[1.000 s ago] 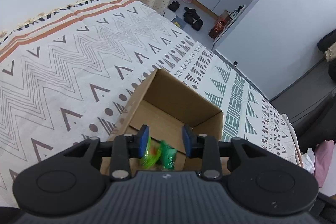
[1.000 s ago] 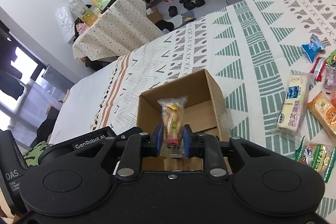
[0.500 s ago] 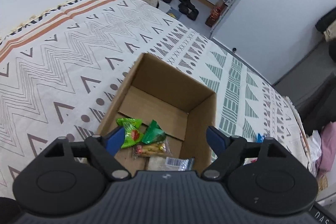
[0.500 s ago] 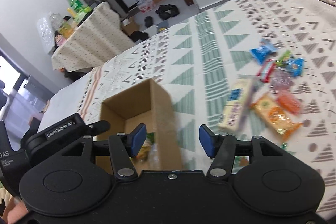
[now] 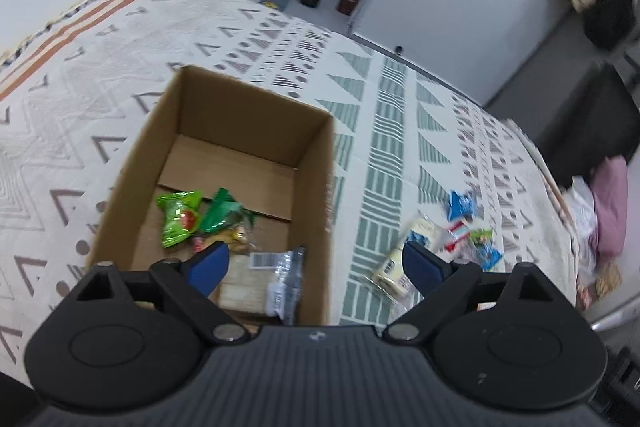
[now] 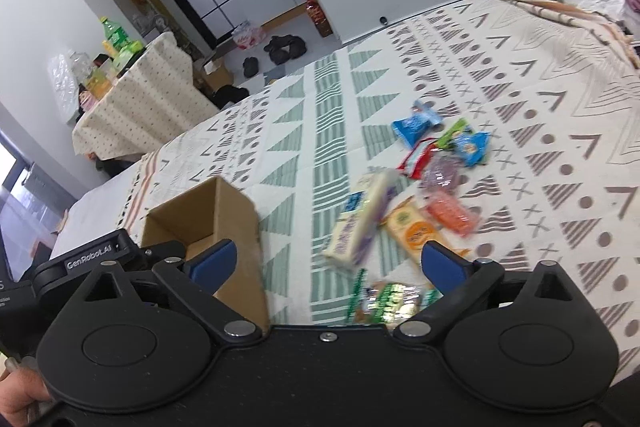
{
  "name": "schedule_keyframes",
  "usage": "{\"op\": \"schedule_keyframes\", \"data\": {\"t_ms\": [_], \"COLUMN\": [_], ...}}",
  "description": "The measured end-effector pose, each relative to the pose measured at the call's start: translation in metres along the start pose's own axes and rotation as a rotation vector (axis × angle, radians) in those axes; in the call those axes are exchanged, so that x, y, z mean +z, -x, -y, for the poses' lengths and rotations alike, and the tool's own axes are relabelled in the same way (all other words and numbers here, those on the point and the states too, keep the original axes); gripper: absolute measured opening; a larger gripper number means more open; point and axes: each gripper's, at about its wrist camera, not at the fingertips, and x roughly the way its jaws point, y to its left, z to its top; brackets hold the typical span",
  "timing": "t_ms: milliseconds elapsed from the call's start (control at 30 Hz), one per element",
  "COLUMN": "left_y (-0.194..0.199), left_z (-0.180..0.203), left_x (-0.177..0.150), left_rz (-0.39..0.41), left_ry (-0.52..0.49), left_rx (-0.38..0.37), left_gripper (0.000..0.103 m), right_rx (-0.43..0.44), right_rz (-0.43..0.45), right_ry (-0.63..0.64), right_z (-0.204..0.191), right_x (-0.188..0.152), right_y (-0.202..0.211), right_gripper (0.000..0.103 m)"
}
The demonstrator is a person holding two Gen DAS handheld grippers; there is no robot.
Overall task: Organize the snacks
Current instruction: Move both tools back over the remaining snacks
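An open cardboard box (image 5: 316, 163) stands on the patterned bedspread (image 5: 80, 75); it also shows in the right wrist view (image 6: 236, 211). Inside lie a green packet (image 5: 178, 217), a darker green packet (image 5: 222, 213) and a clear-wrapped snack (image 5: 280, 271). My left gripper (image 5: 316, 265) is open and empty above the box's near right wall. My right gripper (image 6: 326, 259) is open and empty above a pile of loose snacks: a long pale pack (image 6: 360, 215), an orange pack (image 6: 416, 233), blue packets (image 6: 416, 123) and a green-white pack (image 6: 390, 301).
The same snack pile (image 5: 440, 247) lies to the right of the box in the left wrist view. The left gripper's body (image 6: 80, 259) sits beside the box in the right wrist view. A covered table (image 6: 136, 103) with bottles stands beyond the bed. Shoes (image 6: 286, 47) lie on the floor.
Both grippers opened and dropped their snacks into the box. Both views then swung right, from the box toward the loose snack pile.
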Motion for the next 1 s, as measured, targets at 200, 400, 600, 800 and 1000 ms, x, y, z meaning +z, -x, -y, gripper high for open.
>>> {"op": "schedule_keyframes", "data": {"t_ms": [200, 400, 600, 800, 1000], "left_y": [0.000, 0.001, -0.002, -0.007, -0.028], "left_z": [0.024, 0.047, 0.075, 0.092, 0.103], "left_x": [-0.010, -0.018, -0.029, -0.034, -0.041], "left_rz": [-0.001, -0.009, -0.031, -0.036, -0.109], "left_ry": [-0.090, -0.154, -0.214, -0.215, -0.167], "left_rx": [-0.018, -0.060, -0.079, -0.085, -0.062], "left_gripper": [0.094, 0.094, 0.094, 0.093, 0.092], "right_rx": [-0.038, -0.052, -0.064, -0.032, 0.035], "right_rz": [0.018, 0.013, 0.015, -0.003, -0.022], "right_ry": [0.001, -0.027, -0.077, -0.200, -0.259], "right_z": [0.030, 0.061, 0.089, 0.112, 0.124], "right_x": [-0.002, -0.005, -0.008, -0.011, -0.013], "right_y": [0.013, 0.022, 0.030, 0.019, 0.008], "right_gripper": [0.103, 0.103, 0.102, 0.087, 0.087]}}
